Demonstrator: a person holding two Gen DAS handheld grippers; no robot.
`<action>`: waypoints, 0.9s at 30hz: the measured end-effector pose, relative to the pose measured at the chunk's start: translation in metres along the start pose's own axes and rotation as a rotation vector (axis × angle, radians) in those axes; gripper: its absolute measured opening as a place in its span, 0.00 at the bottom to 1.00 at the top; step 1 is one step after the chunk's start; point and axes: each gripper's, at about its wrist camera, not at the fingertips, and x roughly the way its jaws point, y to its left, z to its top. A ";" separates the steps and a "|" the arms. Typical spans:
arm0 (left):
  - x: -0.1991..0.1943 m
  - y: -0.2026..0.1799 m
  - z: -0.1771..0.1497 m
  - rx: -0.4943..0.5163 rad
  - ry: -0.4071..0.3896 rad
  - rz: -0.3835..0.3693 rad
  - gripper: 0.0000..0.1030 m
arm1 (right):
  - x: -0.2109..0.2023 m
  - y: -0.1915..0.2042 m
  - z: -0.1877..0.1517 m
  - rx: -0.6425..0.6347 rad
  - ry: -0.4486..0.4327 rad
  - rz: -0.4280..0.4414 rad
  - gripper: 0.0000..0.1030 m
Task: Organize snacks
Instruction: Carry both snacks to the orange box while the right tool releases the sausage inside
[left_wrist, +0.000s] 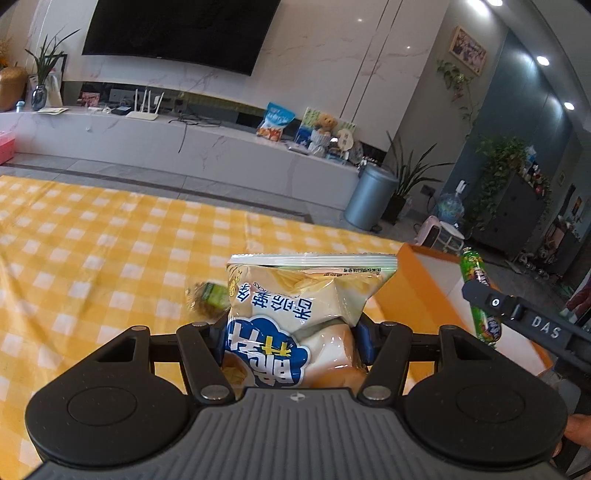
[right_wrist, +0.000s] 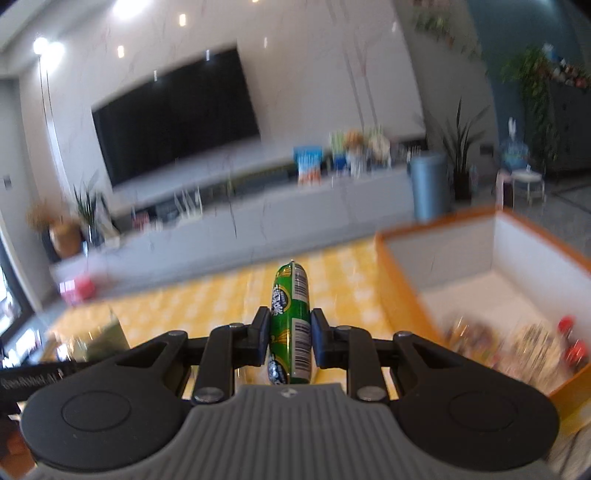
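Note:
My left gripper (left_wrist: 291, 332) is shut on a pale chip bag (left_wrist: 299, 299) with blue lettering, held upright above the yellow checked cloth (left_wrist: 92, 251). My right gripper (right_wrist: 290, 332) is shut on a green sausage stick (right_wrist: 291, 314), held lengthwise between the fingers. That stick and the right gripper also show in the left wrist view (left_wrist: 480, 295), at the right over the orange box (left_wrist: 410, 291). In the right wrist view the orange box (right_wrist: 402, 291) with white inside stands at the right and holds several blurred snacks (right_wrist: 517, 343).
A small green-wrapped snack (left_wrist: 208, 297) lies on the cloth behind the chip bag. A grey bin (left_wrist: 371, 195), plants and a long white TV bench (left_wrist: 184, 144) stand beyond the table. A pink box (right_wrist: 77, 290) sits far left.

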 end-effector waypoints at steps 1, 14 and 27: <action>-0.001 -0.003 0.002 0.003 -0.004 -0.015 0.67 | -0.006 -0.003 0.007 0.010 -0.012 0.000 0.21; 0.006 -0.061 0.035 0.060 -0.040 -0.160 0.67 | -0.025 -0.079 0.082 0.135 0.043 0.001 0.21; 0.046 -0.116 0.025 0.142 -0.041 -0.296 0.67 | 0.024 -0.155 0.043 0.401 0.156 -0.059 0.21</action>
